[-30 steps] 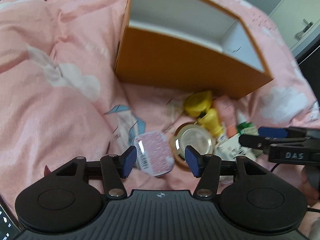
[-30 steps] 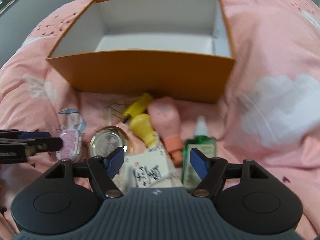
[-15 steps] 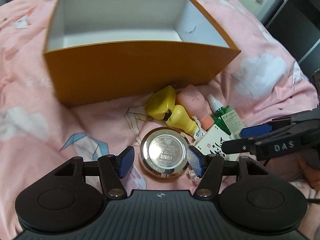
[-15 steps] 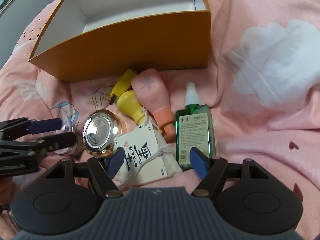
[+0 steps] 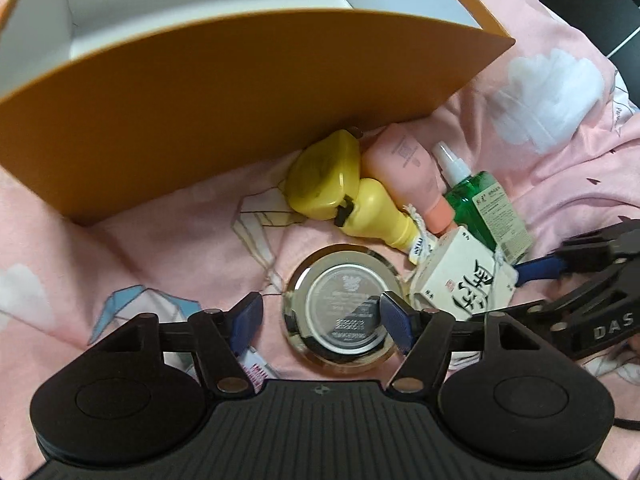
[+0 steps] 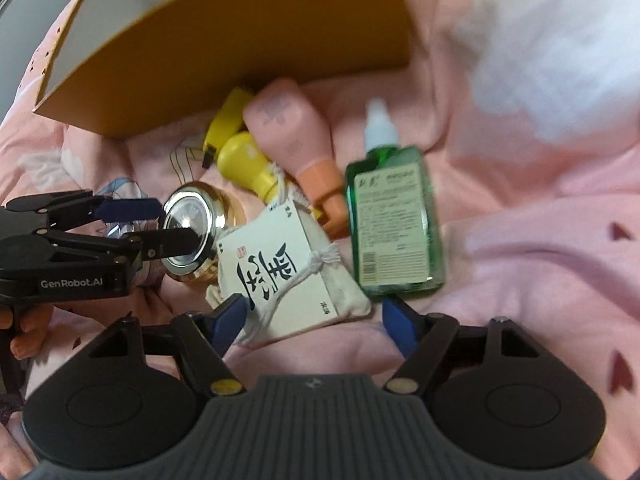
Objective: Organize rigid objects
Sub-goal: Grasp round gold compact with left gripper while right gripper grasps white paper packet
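A small pink-labelled item (image 5: 256, 370) at the lower left is mostly hidden behind the left gripper (image 5: 320, 320), whose fingers are spread around a round silver tin (image 5: 344, 306). The orange box (image 5: 240, 92) is seen with nothing inside. The right gripper (image 6: 312, 320) is held apart over a white pouch (image 6: 288, 276); "GenRobot.AI" is printed on the other tool.

round tin (image 5: 345, 307) before box (image 5: 224, 92), bottles (image 5: 408, 168) between

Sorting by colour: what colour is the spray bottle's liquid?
Green, under a white cap; the spray bottle shows best in the right wrist view.
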A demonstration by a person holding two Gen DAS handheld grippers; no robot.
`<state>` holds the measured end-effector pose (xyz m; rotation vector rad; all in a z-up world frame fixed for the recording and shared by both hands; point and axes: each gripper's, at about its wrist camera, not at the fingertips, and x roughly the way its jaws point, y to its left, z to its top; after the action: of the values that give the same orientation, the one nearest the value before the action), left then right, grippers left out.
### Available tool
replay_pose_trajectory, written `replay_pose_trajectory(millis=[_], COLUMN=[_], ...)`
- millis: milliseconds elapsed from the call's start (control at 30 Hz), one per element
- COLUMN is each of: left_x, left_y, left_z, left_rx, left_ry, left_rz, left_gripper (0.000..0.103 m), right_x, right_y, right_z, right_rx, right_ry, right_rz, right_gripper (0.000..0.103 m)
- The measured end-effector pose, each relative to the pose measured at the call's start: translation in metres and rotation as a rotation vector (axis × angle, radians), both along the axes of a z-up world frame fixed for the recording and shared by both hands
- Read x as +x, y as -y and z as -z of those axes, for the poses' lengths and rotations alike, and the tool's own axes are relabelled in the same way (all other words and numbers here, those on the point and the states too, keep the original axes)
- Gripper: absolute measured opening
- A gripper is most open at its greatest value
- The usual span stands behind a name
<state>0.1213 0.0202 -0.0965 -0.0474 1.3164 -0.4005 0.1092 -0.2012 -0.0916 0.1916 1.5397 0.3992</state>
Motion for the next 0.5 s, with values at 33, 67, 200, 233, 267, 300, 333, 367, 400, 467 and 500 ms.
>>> replay_pose_trajectory(millis=[33, 67, 200, 233, 267, 300, 333, 367, 400, 467, 500], left_x=[0.002, 0.004, 0.011, 0.013, 0.013, 0.013, 0.013, 0.014, 0.014, 0.015, 0.015], left_y=[0.000, 0.000, -0.004, -0.006, -0.006, -0.004, -0.003, -0.002, -0.001, -0.001, -0.001], left_z=[0.003, 0.005, 0.017, 0.020, 0.020, 0.021, 0.022, 0.023, 0.025, 0.026, 0.026], left_rx=[-0.009, -0.015, -0.051, -0.060, -0.063, -0.063, -0.063, -0.068, -0.076, -0.090, -0.094], left_ry=[-0.015, -0.030, -0.085, -0.094, -0.098, -0.101, -0.102, -0.105, -0.111, -0.119, -0.121], left_rz=[-0.003, -0.010, -0.045, -0.055, -0.059, -0.058, -0.053, -0.048, -0.047, -0.053, -0.056], left_gripper=[0.080, 0.083, 0.088, 0.088, 0.088, 0.088, 0.088, 0.088, 0.088, 0.086, 0.086], right_x=[0.002, 0.004, 0.010, 0.011, 0.012, 0.013, 0.013, 0.012, 0.011, 0.008, 0.006], right_y=[0.000, 0.000, -0.002, -0.002, -0.002, -0.002, -0.003, -0.003, 0.000, 0.000, -0.001], right_z=[0.005, 0.009, 0.027, 0.029, 0.031, 0.032, 0.032, 0.031, 0.026, 0.016, 0.011], right_rx=[0.014, 0.025, 0.065, 0.073, 0.083, 0.089, 0.092, 0.093, 0.092, 0.073, 0.064], right_ry=[-0.017, -0.033, -0.080, -0.085, -0.088, -0.088, -0.084, -0.078, -0.065, -0.034, -0.016], right_rz=[0.001, 0.004, 0.011, 0.015, 0.018, 0.020, 0.021, 0.022, 0.019, 0.003, -0.001], right_gripper=[0.079, 0.080, 0.084, 0.084, 0.083, 0.080, 0.078, 0.073, 0.071, 0.069, 0.067])
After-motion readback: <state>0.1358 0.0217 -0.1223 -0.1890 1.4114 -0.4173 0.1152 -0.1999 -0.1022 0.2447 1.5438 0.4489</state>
